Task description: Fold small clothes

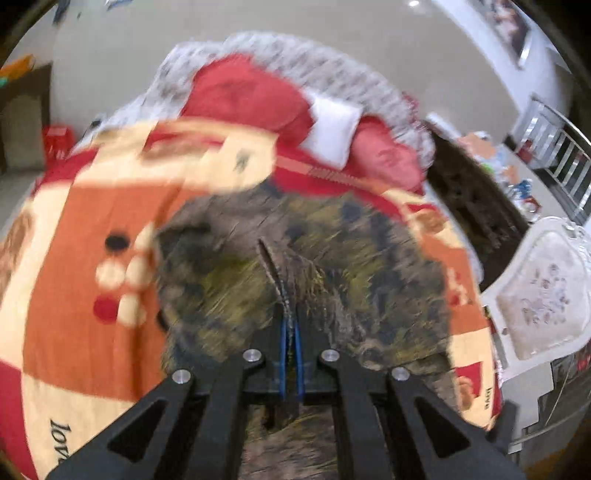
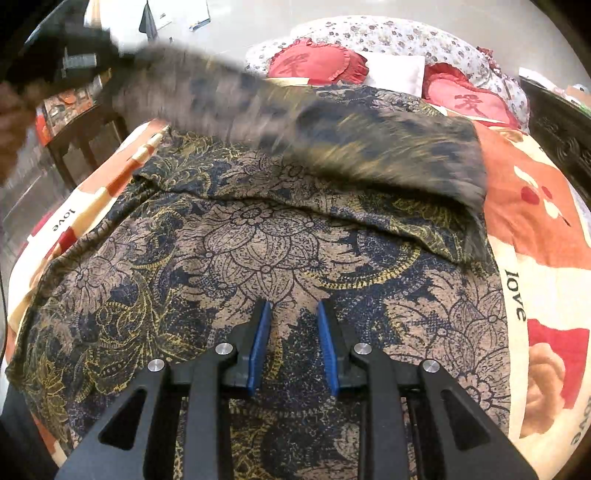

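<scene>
Blue pads line our two grippers, and they frame what lies nearest. Our right gripper (image 2: 293, 332) stands partly open, nothing between its pads, hovering just over the patterned garment (image 2: 258, 251), a tan cloth printed with dark blue and yellow flowers that lies spread across the bed. Our left gripper (image 1: 291, 354) has its pads pressed together on an edge of that same garment (image 1: 332, 266), and a ridge of cloth rises from between them. From the right wrist view we see this lifted part as a blurred band sweeping over the far side of the garment, drawn up toward the upper left, where a person's hand (image 2: 11, 122) shows at the frame's edge.

Under the garment lies the blanket (image 2: 532, 206), orange, cream and red, with the word "love" printed in black along its borders, readable to the right of the garment and again at the left edge. Farther back, at the head of the bed, rest two red heart-shaped cushions (image 2: 314, 61), each bearing a red Chinese character we cannot read surely, with a white pillow (image 2: 397, 70) between them and a flower-printed quilt (image 2: 399, 35) behind.
</scene>
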Available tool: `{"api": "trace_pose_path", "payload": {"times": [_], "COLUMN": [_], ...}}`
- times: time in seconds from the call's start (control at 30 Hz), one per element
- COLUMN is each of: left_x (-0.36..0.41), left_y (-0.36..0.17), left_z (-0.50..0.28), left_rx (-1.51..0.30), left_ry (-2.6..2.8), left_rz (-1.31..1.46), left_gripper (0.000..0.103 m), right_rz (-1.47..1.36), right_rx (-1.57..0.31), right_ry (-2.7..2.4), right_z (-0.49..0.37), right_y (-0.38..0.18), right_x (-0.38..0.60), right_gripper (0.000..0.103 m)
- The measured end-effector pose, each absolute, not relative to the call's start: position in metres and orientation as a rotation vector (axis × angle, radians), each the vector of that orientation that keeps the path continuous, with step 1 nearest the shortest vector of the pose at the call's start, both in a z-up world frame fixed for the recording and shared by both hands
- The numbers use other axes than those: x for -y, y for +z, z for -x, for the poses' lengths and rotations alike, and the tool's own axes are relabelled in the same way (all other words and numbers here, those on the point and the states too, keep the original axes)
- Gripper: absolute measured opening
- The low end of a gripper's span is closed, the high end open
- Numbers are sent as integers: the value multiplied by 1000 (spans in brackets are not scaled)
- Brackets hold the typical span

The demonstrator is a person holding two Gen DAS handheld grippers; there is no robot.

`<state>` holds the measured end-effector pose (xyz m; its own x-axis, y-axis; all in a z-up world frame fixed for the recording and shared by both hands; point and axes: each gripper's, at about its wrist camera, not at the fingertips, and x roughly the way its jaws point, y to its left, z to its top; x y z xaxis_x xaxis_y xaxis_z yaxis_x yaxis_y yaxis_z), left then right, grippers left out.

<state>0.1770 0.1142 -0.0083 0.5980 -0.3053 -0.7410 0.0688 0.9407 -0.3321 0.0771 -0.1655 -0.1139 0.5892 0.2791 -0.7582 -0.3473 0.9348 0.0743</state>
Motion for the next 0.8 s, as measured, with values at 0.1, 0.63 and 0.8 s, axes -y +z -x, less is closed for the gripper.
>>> {"api": "trace_pose_path", "payload": {"times": [0.1, 0.63, 0.8], "left_x": [-125, -150, -107], "left_y": [-34, -56, -35], "left_z": [-173, -167, -151], "left_rx": [-941, -930, -743], "left_ry": [-175, 58, -14], "left_rz": [284, 285, 205], "left_gripper": [3, 50, 70], "right_rz": [72, 68, 29], "right_rx": [-870, -875, -903], "right_ry": [369, 372, 429], "right_z": [-78, -79, -84], "right_y": [-114, -115, -116], "right_x": [167, 166, 166], "right_gripper": [26, 28, 43]}}
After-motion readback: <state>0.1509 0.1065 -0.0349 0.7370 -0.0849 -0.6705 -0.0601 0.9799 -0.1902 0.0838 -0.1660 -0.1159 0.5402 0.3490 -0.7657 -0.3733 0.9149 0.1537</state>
